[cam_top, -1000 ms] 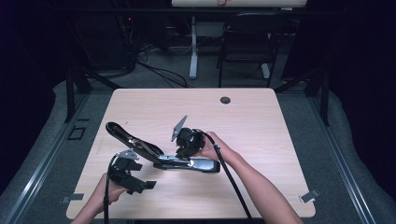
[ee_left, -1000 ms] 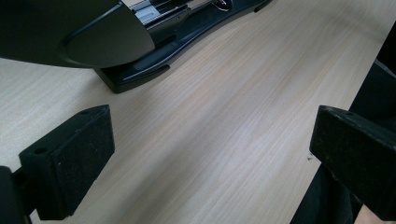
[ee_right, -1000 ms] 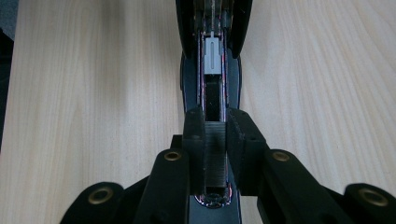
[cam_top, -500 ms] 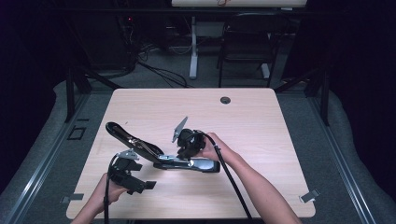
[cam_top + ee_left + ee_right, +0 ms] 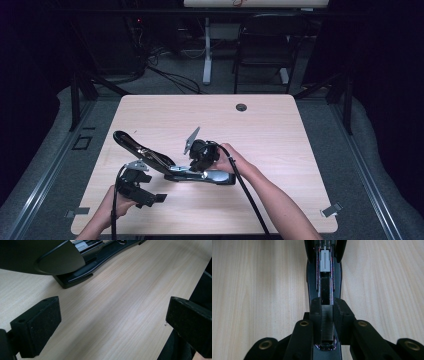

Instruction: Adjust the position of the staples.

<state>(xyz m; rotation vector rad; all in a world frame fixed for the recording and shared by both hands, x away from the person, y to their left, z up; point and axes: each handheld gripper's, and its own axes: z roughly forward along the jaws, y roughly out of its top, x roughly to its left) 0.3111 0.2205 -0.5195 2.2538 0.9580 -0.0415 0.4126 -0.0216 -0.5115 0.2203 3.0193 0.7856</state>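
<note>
Two hand-held grippers work at an opened stapler [image 5: 170, 167] lying left of centre in the lower half of the worktop [image 5: 280, 130], and next to nothing has shifted over the past second: the stapler's lid is still swung up toward the upper left of the high view, and both hands sit where they were. In the right gripper view, the right hand-held gripper [image 5: 327, 312] stays pinched narrow on a strip of staples [image 5: 327, 325] held directly over the stapler's open channel; whether the strip already rests in the track cannot be judged from this angle. That stillness suggests a careful alignment stage of loading, not a finished one. The left hand-held gripper [image 5: 145, 197] waits with its jaws spread wide and empty, near the worktop's bottom-left edge, just beside the stapler's base. Bare wood stretches across the right and upper parts of the high view, leaving ample room; the near edge at lower left is the tight side.
</note>
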